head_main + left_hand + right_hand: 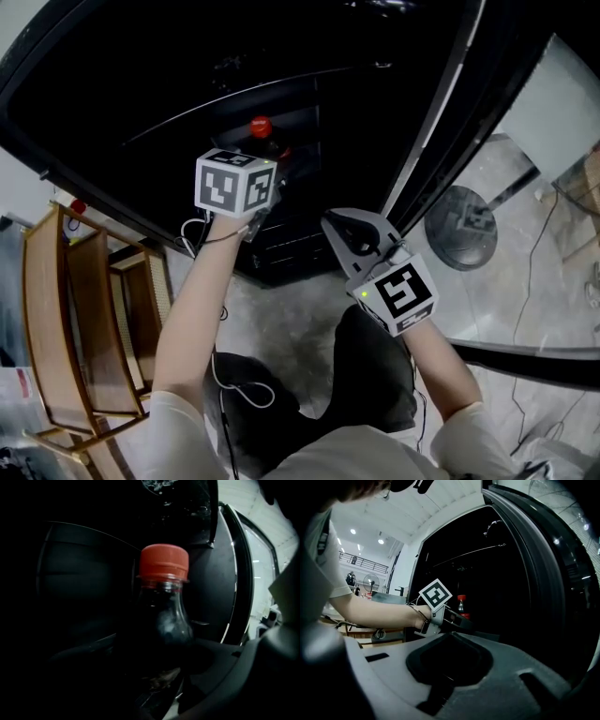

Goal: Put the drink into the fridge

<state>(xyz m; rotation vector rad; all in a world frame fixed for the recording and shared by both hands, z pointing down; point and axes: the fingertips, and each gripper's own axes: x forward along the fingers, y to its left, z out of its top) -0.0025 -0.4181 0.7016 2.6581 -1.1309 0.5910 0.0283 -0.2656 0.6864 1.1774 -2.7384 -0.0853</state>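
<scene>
Fridge [94, 112] stands open, dark inside; right gripper [330, 223] hangs just outside it, jaws together on nothing; left gripper [463, 620] reaches in, clamped around 1 red-capped bottle [161, 620], upright inside the fridge.

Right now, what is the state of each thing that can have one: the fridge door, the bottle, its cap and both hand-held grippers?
Fridge door: open.
Bottle: upright, within the fridge opening.
Red cap: on the bottle.
Left hand-held gripper: closed on the bottle.
Right hand-held gripper: shut, empty, outside the fridge.
</scene>
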